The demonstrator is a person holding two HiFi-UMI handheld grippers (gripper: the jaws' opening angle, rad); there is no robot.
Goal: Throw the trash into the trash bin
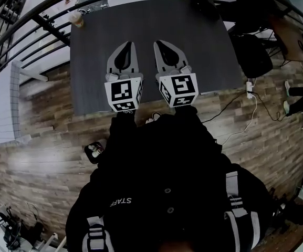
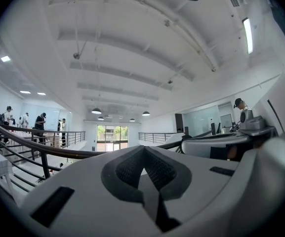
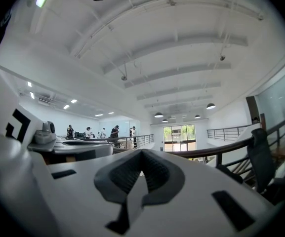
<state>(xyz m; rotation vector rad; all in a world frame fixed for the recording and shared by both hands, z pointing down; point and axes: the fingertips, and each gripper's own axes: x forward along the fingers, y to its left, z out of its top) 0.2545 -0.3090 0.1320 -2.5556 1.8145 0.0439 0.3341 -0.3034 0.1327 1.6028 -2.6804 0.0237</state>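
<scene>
Trash is a small brownish cup (image 1: 76, 19) on the table's (image 1: 193, 46) far left corner. Little dark bin (image 1: 94, 151) sits on the wood floor (image 1: 46, 161), off the table's near side.

1. open room above the dark counter (image 1: 209, 41), ahead of the left hand-held gripper (image 1: 127, 46) and the right hand-held gripper (image 1: 162, 44), both level over it with jaws closed together.
2. only a narrow gap between the two, side by side and not touching.
3. at the counter's far left corner, a cup (image 1: 76, 19), well apart from both.
4. beyond the far edge and round the left side, a curved black railing (image 1: 56, 32), barring passage there.
5. off the far right corner, a dark chair (image 1: 253, 54), close to the counter.
6. on the wooden floor (image 1: 46, 119) to the right, a white power strip (image 1: 249, 88) with trailing cables.
7. on the floor at near left, a small dark object (image 1: 94, 150), too small to name.
</scene>
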